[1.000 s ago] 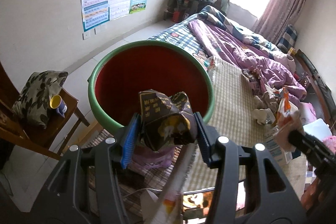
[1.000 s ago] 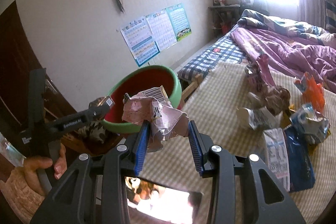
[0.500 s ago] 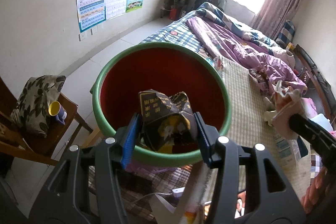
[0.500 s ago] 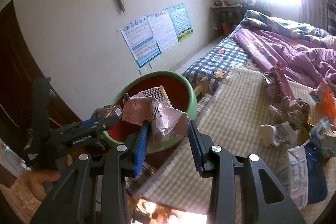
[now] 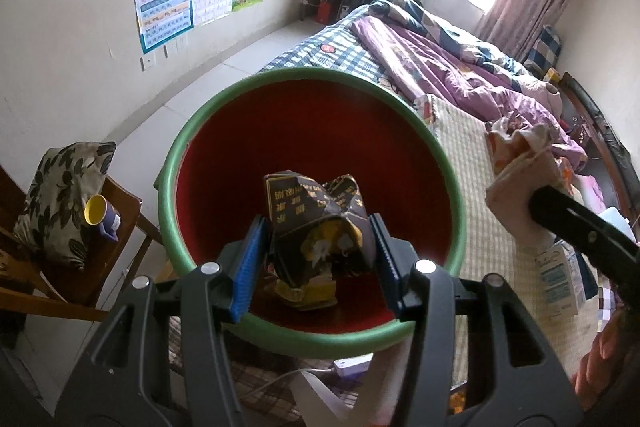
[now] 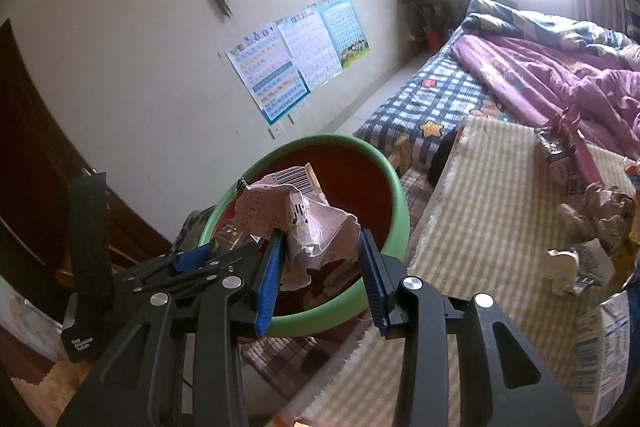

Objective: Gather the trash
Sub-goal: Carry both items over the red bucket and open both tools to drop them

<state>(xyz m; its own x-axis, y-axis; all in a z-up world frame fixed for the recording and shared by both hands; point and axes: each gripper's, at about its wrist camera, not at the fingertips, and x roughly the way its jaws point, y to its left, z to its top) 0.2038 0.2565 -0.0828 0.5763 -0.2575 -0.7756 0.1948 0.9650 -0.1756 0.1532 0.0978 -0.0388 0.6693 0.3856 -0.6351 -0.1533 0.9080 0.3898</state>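
A red basin with a green rim (image 5: 256, 83) (image 6: 400, 203) stands beside the bed. My left gripper (image 5: 318, 243) is shut on a crumpled black and yellow wrapper (image 5: 316, 223) and hangs over the basin's inside. My right gripper (image 6: 320, 263) is shut on a crumpled pink and white wrapper (image 6: 296, 215), held above the basin's near rim. From the left wrist view the pink wrapper (image 5: 516, 171) shows at the right, over the mat. In the right wrist view the left gripper (image 6: 192, 263) reaches in from the left. More crumpled trash (image 6: 592, 219) lies on the checked mat (image 6: 492, 211).
A wooden chair (image 5: 120, 227) with a leaf-print cushion (image 5: 60, 195) and a yellow cup (image 5: 98, 213) stands left of the basin. A purple quilt (image 5: 440, 67) covers the far bed. A white power strip (image 5: 352, 365) lies below the basin. A blue and white packet (image 6: 612, 351) lies on the mat.
Both grippers have moved toward the basin with their wrappers still gripped. The left one now hangs over its red inside, and the right one has come up to its rim.
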